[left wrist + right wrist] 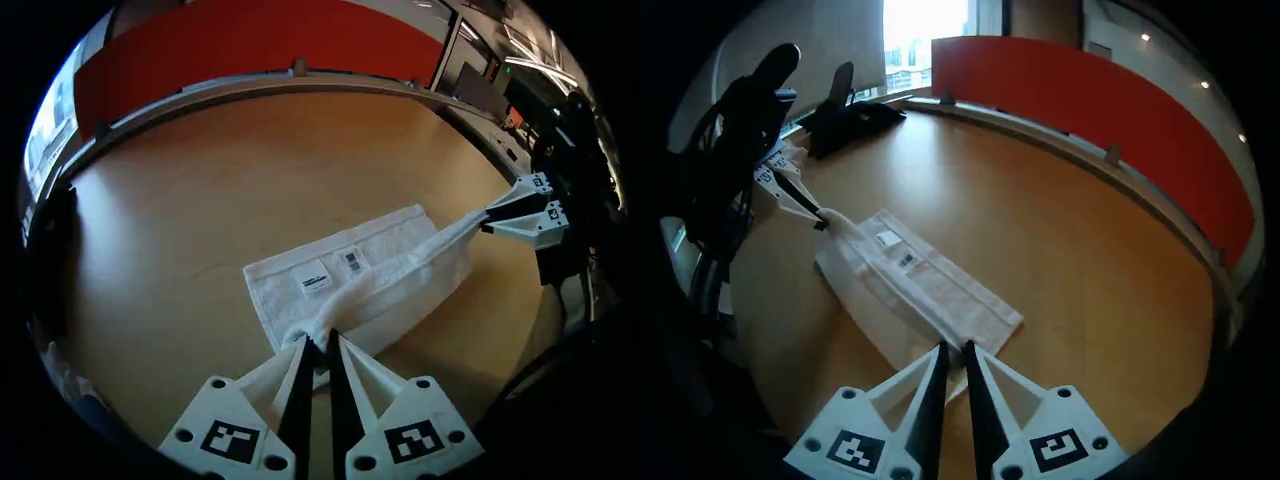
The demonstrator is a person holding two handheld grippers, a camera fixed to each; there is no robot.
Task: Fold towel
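towel (376,260) in left gripper (320,342) and right gripper (954,346)

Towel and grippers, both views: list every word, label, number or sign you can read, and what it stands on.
No text is readable.
On the towel, the larger tag: dark print, too small to read.
The smaller tag beside it: barcode-like print, too blurred.
On the left gripper and right gripper: black-and-white square markers, patterns, not words.

No legible text — two tags (312,279) on the towel (392,240); both too small and blurred
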